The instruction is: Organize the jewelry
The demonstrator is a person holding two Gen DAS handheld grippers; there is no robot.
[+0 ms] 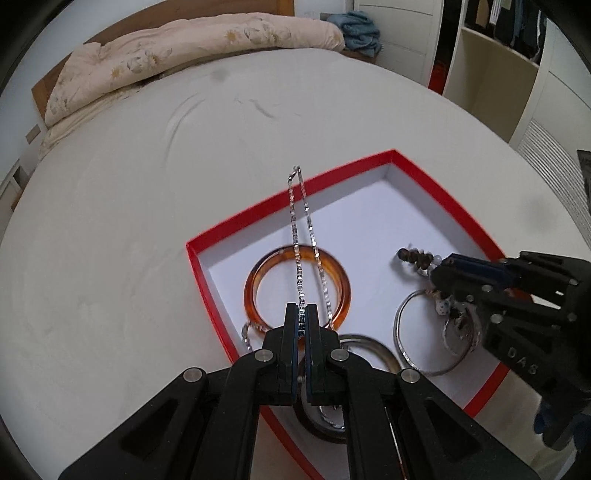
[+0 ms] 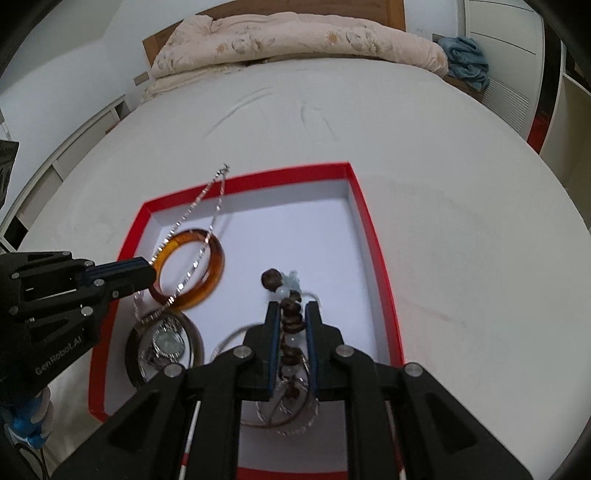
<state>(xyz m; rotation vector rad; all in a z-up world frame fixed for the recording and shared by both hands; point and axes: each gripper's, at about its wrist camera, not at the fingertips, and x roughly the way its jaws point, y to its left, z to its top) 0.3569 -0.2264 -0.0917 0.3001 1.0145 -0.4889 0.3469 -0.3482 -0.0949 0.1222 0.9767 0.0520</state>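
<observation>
A red box [image 1: 295,192] with a white floor lies on the bed and holds the jewelry. My left gripper [image 1: 302,314] is shut on a silver chain [image 1: 301,229], which stretches over the far rim. An amber bangle [image 1: 343,280] lies under the chain. My right gripper [image 2: 291,310] is shut on a bead bracelet [image 2: 286,295] of dark and pale beads, over the box floor. Thin silver bangles [image 1: 400,332] and a dark ring [image 2: 195,343] with a silver piece inside lie in the box. The right gripper also shows in the left wrist view [image 1: 439,269]; the left in the right wrist view [image 2: 149,271].
The box [image 2: 373,236] sits on a white bedsheet [image 1: 147,221]. A folded floral quilt [image 1: 192,44] lies at the head of the bed, with a blue cloth [image 1: 360,31] beside it. A wardrobe with shelves [image 1: 491,66] stands at the right.
</observation>
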